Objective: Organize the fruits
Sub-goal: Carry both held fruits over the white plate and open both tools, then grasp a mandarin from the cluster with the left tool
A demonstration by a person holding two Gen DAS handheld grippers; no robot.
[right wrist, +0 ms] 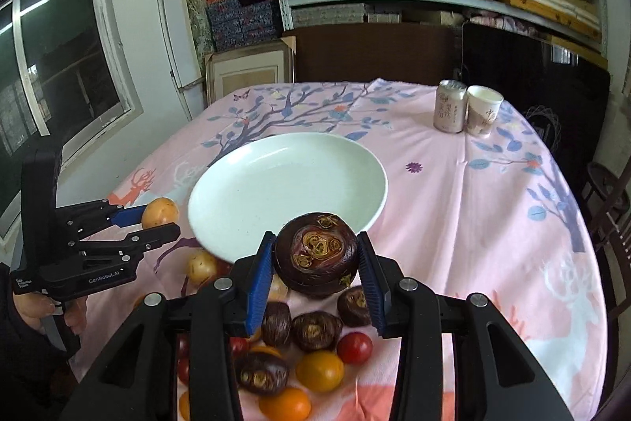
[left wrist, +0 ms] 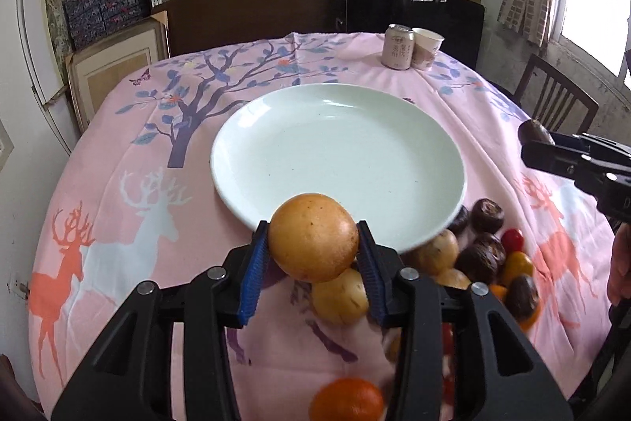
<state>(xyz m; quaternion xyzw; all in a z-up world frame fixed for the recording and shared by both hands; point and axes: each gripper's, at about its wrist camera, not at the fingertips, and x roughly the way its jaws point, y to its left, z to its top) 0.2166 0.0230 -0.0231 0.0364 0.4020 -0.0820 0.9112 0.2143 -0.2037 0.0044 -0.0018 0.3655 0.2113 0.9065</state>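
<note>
Two fruits are off the table at once, one in each gripper, and both risks begin at the grip. Nearest, the left gripper (left wrist: 313, 243) has its blue fingers (left wrist: 252, 275) closed on a round yellow-orange fruit (left wrist: 313, 237), pinched at its widest part on smooth skin; a loosened squeeze or a jolt could let it roll out and drop onto the loose pile (left wrist: 481, 263) just below. The right gripper (right wrist: 315, 255) likewise clamps a dark brown water chestnut (right wrist: 316, 255) between its fingers (right wrist: 260, 283) (the flat, knobbly top faces the camera), and its rounded sides could twist in the pads.

Under both lie more chestnuts, small red and yellow tomatoes (right wrist: 355, 348) and an orange one (left wrist: 347, 401); a falling fruit could scatter them toward the table's edge.

Just beyond, the white plate (left wrist: 276, 129) sits empty, its near rim above some of the pile. Its surface is slick and shallow, so a round fruit released with any sideways speed may roll off. The two grippers converging on it together could also bump.

Farther back, a can (left wrist: 397, 46) and paper cup (left wrist: 428, 48) stand well apart from all this.
</note>
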